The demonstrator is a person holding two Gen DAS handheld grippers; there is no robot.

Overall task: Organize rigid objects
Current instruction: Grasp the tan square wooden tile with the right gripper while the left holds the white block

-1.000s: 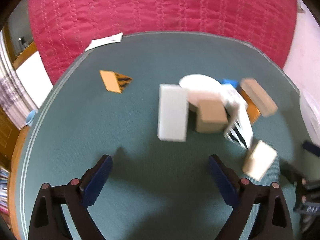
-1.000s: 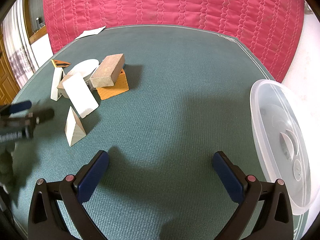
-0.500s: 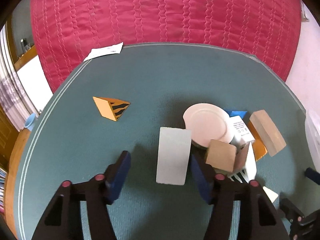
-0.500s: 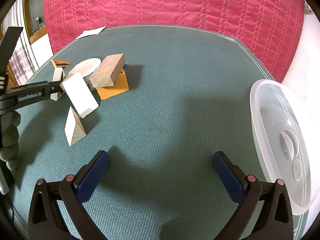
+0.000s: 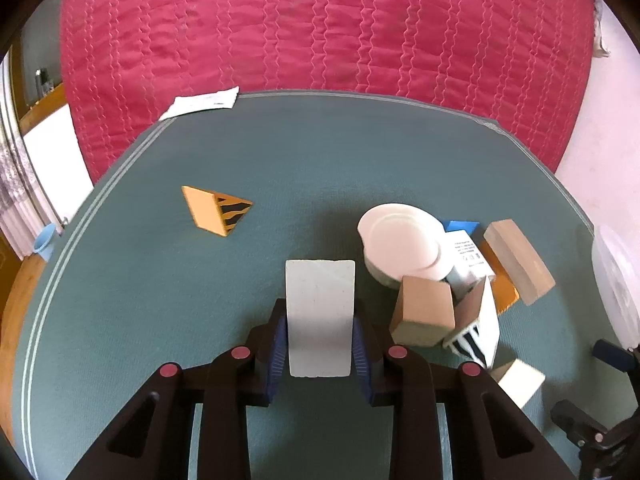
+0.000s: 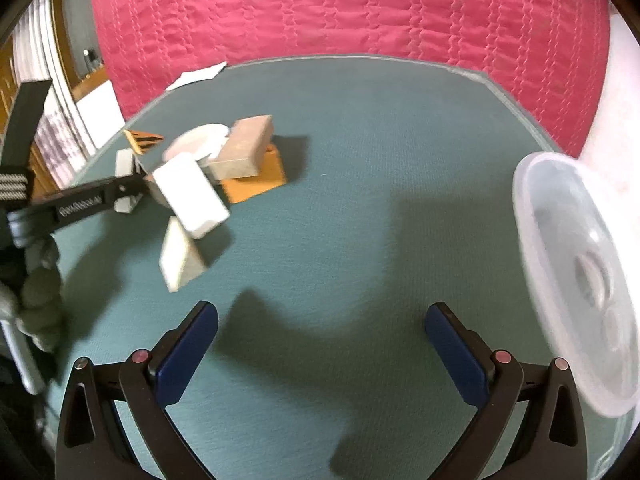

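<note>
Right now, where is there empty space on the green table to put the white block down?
Bare cloth lies between the block pile and the clear lid, in front of the right gripper. More lies around the striped wedge. It is crowded by the white plate, right of the white block.

Green-covered round table (image 5: 280,168) against a red quilted bedspread (image 5: 320,28), pale wall (image 5: 600,128) at right.

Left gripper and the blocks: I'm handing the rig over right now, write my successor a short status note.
Left gripper: jaws shut on the white rectangular block. Right gripper: open, holding nothing, over bare green tablecloth. The orange tiger-striped wedge lies apart; the white plate, tan blocks and orange board sit piled. The clear plastic lid lies far right. Nothing looks sorted yet; the whole pile remains.
</note>
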